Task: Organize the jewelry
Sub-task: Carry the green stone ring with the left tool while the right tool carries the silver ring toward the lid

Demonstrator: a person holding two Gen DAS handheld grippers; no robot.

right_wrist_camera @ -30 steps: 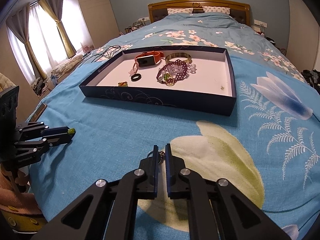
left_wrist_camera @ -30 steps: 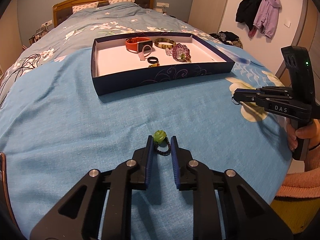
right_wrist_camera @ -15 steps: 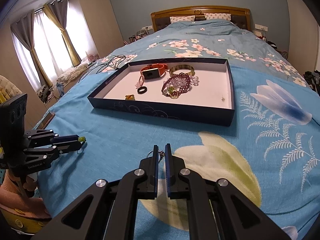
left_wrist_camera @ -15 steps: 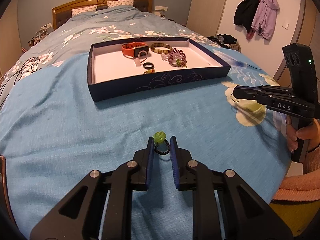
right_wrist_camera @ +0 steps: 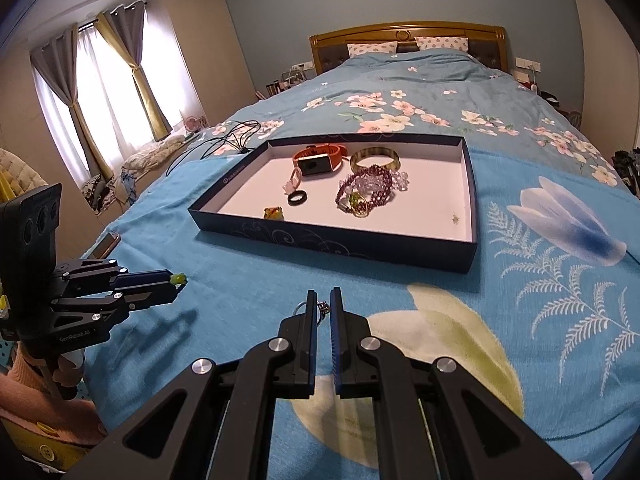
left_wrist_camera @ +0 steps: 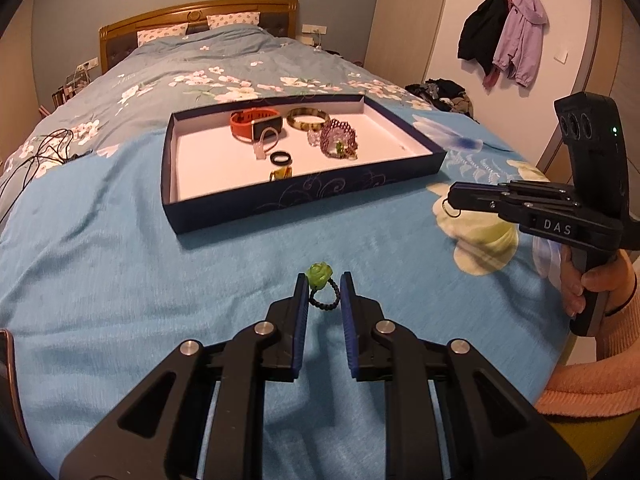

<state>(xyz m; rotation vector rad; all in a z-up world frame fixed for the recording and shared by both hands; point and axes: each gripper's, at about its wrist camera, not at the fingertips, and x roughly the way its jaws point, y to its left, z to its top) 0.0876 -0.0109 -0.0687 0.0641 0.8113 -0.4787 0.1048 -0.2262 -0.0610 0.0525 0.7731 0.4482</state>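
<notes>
My left gripper [left_wrist_camera: 324, 282] is shut on a black beaded ring with a green rose [left_wrist_camera: 319, 273], held above the blue bedspread. It shows from the side at the left edge in the right wrist view as the left gripper [right_wrist_camera: 176, 282]. My right gripper [right_wrist_camera: 323, 298] is shut on a thin metal hoop earring [right_wrist_camera: 316, 306]; in the left wrist view the right gripper [left_wrist_camera: 451, 198] has the hoop [left_wrist_camera: 450, 210] hanging at its tip. Ahead lies a dark blue tray [left_wrist_camera: 304, 196], also seen as the tray [right_wrist_camera: 332, 240], holding an orange watch [right_wrist_camera: 318, 158], a bangle [right_wrist_camera: 374, 159], purple beads [right_wrist_camera: 366, 190] and a black ring [right_wrist_camera: 297, 199].
Black cables [right_wrist_camera: 224, 140] trail over the bedspread left of the tray. A wooden headboard [right_wrist_camera: 404, 36] closes the far end. Jackets [left_wrist_camera: 502, 32] hang on the wall at right. A person's hand [left_wrist_camera: 588, 284] in a pink sleeve grips the right tool near the bed's edge.
Both views have tilted up a little, so the tray sits lower in frame and more of the walls shows. Both grips are unchanged.
</notes>
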